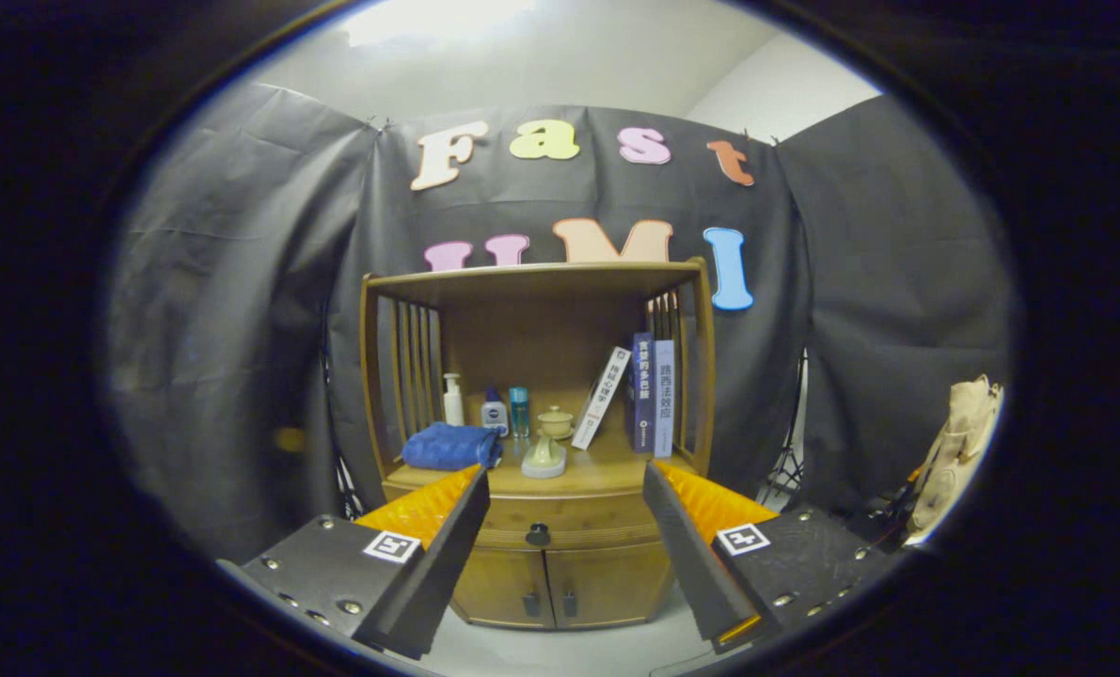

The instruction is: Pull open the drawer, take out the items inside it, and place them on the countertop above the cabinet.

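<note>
Gripper (564, 489) fingers spread wide, closed drawer (560, 520) beyond them, blue towel (450, 446) on countertop (607, 475)

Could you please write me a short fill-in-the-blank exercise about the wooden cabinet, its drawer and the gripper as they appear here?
1. The drawer of the cabinet is ____, its dark knob seen between the fingers.
2. The gripper is ____, holding nothing.
3. The folded towel on the countertop is ____ in colour.
4. The books stand on the side ____ the towel.

Missing words: closed; open; blue; opposite
</note>
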Action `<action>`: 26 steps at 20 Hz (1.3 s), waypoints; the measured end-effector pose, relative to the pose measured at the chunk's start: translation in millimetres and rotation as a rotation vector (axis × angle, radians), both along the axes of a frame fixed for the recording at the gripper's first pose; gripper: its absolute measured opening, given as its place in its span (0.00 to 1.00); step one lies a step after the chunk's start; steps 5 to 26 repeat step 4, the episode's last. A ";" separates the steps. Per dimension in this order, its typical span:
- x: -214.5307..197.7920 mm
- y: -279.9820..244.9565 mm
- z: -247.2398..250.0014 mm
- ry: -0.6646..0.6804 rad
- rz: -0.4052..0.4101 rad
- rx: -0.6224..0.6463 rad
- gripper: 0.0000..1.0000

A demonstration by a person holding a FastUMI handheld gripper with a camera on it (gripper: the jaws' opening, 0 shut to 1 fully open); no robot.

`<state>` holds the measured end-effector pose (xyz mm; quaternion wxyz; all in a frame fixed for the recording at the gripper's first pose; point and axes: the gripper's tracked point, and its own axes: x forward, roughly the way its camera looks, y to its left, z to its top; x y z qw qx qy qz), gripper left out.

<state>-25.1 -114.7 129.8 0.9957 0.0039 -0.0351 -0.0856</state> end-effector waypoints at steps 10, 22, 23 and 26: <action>-4.0 0.5 -17.2 0.043 -0.006 -0.003 0.99; -4.0 0.5 -17.2 0.043 -0.006 -0.003 0.99; -4.0 0.5 -17.2 0.043 -0.006 -0.003 0.99; -4.0 0.5 -17.2 0.043 -0.006 -0.003 0.99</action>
